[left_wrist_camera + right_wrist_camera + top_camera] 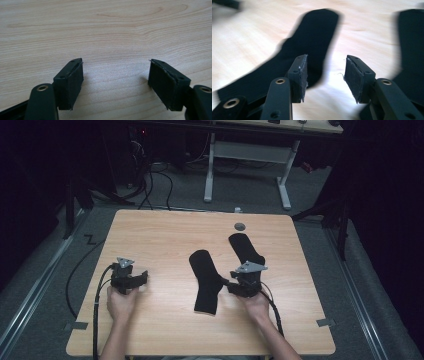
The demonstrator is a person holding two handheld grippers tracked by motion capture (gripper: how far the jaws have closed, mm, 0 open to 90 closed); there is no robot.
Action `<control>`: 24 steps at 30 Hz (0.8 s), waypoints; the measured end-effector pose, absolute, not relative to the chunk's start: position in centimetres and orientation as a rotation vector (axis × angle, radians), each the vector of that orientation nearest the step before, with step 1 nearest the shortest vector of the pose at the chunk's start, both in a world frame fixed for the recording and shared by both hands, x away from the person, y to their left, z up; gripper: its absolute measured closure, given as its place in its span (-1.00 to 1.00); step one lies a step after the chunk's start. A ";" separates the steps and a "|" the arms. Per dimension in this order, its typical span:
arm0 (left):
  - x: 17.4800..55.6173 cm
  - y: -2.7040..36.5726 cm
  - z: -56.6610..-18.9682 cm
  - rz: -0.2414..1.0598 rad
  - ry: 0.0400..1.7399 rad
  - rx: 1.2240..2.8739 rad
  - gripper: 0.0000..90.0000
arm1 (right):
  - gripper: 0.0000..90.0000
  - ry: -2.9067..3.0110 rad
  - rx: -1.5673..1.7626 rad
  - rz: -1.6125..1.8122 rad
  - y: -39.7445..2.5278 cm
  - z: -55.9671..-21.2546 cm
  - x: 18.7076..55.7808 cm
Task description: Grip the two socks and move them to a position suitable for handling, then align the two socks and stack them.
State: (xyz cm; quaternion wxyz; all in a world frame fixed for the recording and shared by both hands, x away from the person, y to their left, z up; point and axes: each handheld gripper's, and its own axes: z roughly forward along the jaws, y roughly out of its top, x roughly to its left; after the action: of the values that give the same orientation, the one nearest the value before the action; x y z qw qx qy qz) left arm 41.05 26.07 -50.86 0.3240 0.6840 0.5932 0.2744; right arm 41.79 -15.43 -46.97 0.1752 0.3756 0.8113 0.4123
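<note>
Black on black is your main hazard: the near sock (206,282) lies flat mid-table with its heel edge just ahead of your right gripper (325,75), whose jaws stand spread with nothing between them. Close now and one pad (302,75) may skid off the edge, dragging the fabric. The second sock (245,249) lies just beside your right hand (256,306); your forearm could snag it. Your left gripper (115,80) waits spread over bare table (105,30), well apart.
</note>
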 end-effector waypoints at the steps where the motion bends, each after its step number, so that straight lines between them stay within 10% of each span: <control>1: 41.1 26.1 -50.9 0.720 1.557 1.792 -0.36 | 0.17 2.243 1.112 1.128 -16.6 -46.7 42.6; 24: 41.1 26.1 -50.8 0.720 1.566 1.783 -0.36 | -0.19 2.135 1.300 0.924 -21.0 -48.2 47.2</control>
State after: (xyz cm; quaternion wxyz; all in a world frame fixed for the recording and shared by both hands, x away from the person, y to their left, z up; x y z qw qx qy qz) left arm 41.10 26.14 -50.84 0.3248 0.6799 0.5973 0.2746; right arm 47.17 -20.97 -48.25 0.2359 0.4740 0.7785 0.3370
